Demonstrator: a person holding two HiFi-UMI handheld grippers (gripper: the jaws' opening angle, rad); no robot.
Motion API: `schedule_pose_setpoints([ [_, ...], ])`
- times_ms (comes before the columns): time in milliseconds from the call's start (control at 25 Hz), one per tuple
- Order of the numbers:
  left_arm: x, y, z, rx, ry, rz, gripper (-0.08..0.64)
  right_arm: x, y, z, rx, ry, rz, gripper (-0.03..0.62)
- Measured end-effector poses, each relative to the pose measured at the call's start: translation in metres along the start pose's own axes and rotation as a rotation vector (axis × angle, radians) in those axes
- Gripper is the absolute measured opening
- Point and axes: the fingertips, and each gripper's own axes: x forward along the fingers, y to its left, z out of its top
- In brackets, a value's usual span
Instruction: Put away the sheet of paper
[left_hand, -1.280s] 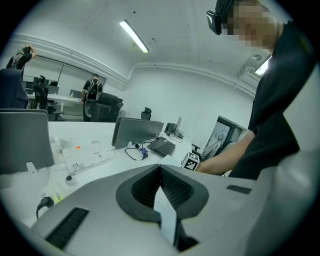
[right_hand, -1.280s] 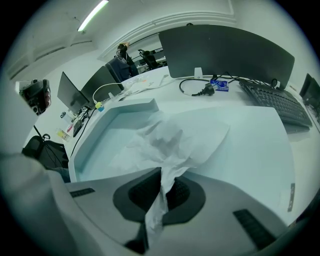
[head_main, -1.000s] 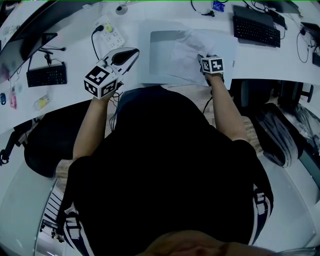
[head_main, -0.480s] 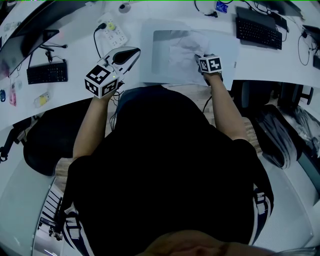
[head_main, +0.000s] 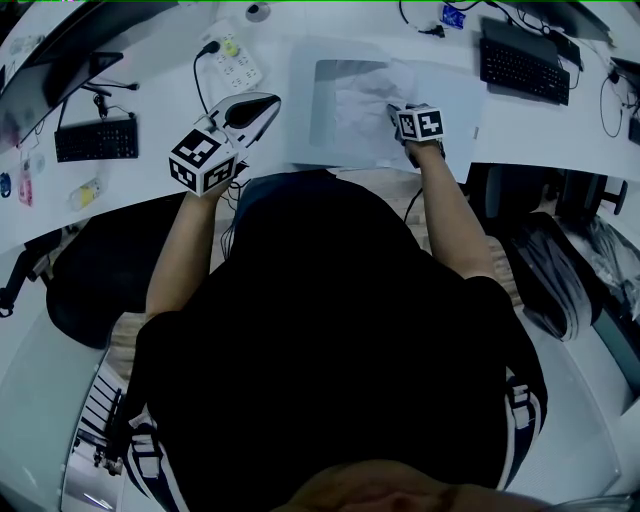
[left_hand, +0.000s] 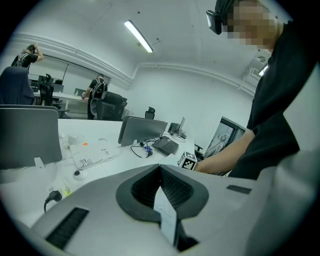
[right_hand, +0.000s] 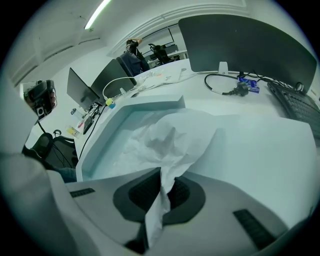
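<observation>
The sheet of paper (head_main: 358, 108) is white and crumpled, and it lies partly over the recess of a shallow pale tray (head_main: 300, 120) on the desk. My right gripper (head_main: 393, 108) is shut on the paper's near edge. In the right gripper view the paper (right_hand: 170, 140) bunches up from between the jaws of the right gripper (right_hand: 161, 172) and spreads over the tray (right_hand: 100, 145). My left gripper (head_main: 268, 103) hovers left of the tray, above the desk edge. In its own view the left gripper (left_hand: 160, 167) is shut on a small white slip (left_hand: 166, 220).
A power strip (head_main: 235, 62) with its cable lies behind the left gripper. Keyboards sit at the far left (head_main: 95, 138) and far right (head_main: 530, 65). A dark monitor (right_hand: 245, 40) and a plug cable (right_hand: 230, 87) stand behind the tray. An office chair (head_main: 560, 260) is at the right.
My right gripper has drawn the paper a little to the left, so more of it lies bunched over the tray's recess. The left gripper has stayed in place.
</observation>
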Motion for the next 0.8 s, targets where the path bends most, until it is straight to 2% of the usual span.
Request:
schedule_pose_setpoints([
  [320,0.000,0.002,0.000,-0.002,0.002,-0.001,0.021,0.010,0.011,0.007,0.022,-0.007,0.037,0.015],
  [640,-0.002,0.001,-0.003,-0.010,0.001,0.007,0.021,0.016,0.024,0.012,0.002,-0.022,0.056,0.015],
  [800,-0.015,0.018,-0.005,-0.027,0.002,0.002,0.021,0.028,0.044,0.023,0.016,0.000,0.076,0.015],
])
